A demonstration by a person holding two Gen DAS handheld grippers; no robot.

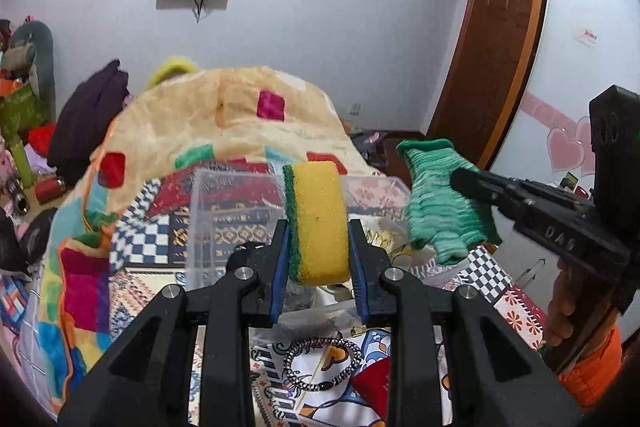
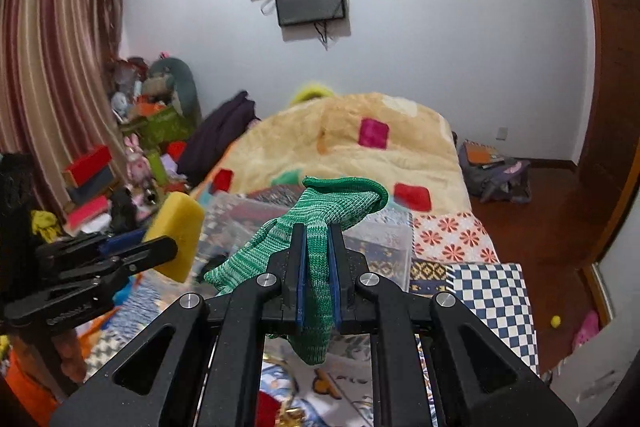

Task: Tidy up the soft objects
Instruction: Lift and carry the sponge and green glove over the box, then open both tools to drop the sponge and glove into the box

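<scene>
Here, sponge [image 1: 318, 223] between jaws — sock [image 2: 316, 259] likewise

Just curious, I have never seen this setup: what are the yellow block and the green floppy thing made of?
The yellow block with a green layer looks like porous foam sponge with a coarse scouring pad: pitted surface. The green floppy item looks like ribbed knit yarn, perhaps a glove or sock: it droops limply.
</scene>
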